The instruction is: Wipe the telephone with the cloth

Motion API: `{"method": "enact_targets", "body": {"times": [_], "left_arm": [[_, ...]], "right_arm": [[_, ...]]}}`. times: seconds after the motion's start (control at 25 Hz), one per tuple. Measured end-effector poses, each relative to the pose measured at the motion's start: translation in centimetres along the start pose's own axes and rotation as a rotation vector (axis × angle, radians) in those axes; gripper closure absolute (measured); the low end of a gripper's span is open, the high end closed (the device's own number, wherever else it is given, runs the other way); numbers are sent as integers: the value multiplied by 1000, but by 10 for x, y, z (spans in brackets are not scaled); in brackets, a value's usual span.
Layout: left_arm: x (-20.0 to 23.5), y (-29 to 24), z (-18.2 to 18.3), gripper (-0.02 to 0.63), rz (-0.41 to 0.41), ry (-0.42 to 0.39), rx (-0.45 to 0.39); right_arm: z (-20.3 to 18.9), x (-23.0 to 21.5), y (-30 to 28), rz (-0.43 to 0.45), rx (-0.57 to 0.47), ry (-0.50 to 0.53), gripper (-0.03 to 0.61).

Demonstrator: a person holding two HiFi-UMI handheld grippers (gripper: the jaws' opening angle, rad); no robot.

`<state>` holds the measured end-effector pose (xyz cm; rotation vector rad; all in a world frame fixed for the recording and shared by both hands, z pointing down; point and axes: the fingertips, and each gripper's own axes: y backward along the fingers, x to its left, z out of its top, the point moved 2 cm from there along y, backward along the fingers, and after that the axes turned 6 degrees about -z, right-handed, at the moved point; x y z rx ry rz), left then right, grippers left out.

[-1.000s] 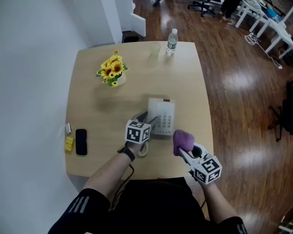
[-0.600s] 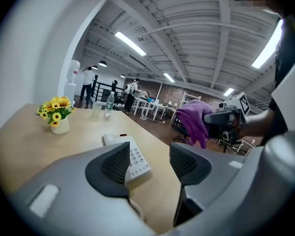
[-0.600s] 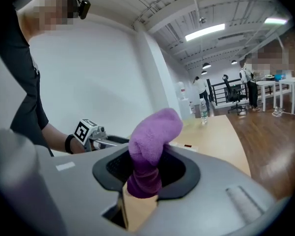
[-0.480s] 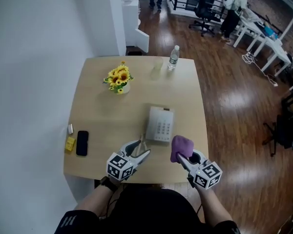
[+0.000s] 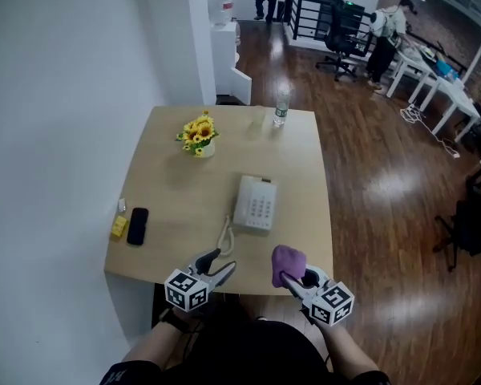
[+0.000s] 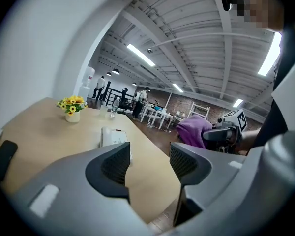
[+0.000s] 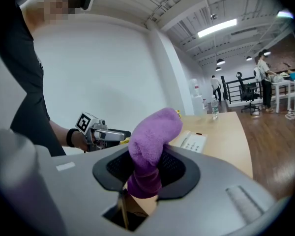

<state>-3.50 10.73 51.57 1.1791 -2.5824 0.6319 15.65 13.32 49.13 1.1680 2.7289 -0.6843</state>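
A pale grey push-button desk telephone (image 5: 255, 203) lies flat on the light wooden bench (image 5: 168, 191), a little right of centre in the head view. Its coiled cord (image 5: 224, 233) trails from its lower left corner toward the near edge. Both claws are held low in that frame, at the bench's near edge and well apart from the telephone.

The left claw (image 5: 216, 261) has its jaws apart with nothing between them. In the left gripper view only bare benchtop shows through the gap, and the telephone lies beyond the left-hand jaw.

The right claw (image 5: 293, 280) is clamped on a fuzzy purple cloth (image 5: 288, 263). In the right gripper view the cloth rises from between the jaws as a rounded lump leaning to the upper right. The telephone sits on the bench behind it, right of centre.

A bunch of yellow sunflowers in a small white pot (image 5: 197, 135) stands toward the upper left of the bench. A clear plastic water bottle (image 5: 281, 111) stands at the far edge. Near the left edge lie a black rectangular handset (image 5: 138, 225) and, just beside it, a small yellow block (image 5: 119, 228). Dark brown wooden floor (image 5: 385, 191) fills the right of the frame.
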Motion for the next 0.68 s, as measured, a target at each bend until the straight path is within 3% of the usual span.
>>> {"method": "enact_targets", "body": {"times": [0.12, 0.28, 0.68], "left_arm": [[-25, 9, -10, 367, 4, 3, -10], [-52, 21, -11, 367, -22, 67, -66], [-98, 44, -14, 347, -2, -23, -98]], "right_arm": [[-17, 4, 24, 5, 8, 4, 446], [-26, 10, 50, 12, 0, -2, 446], [-31, 32, 82, 39, -41, 18, 446]]}}
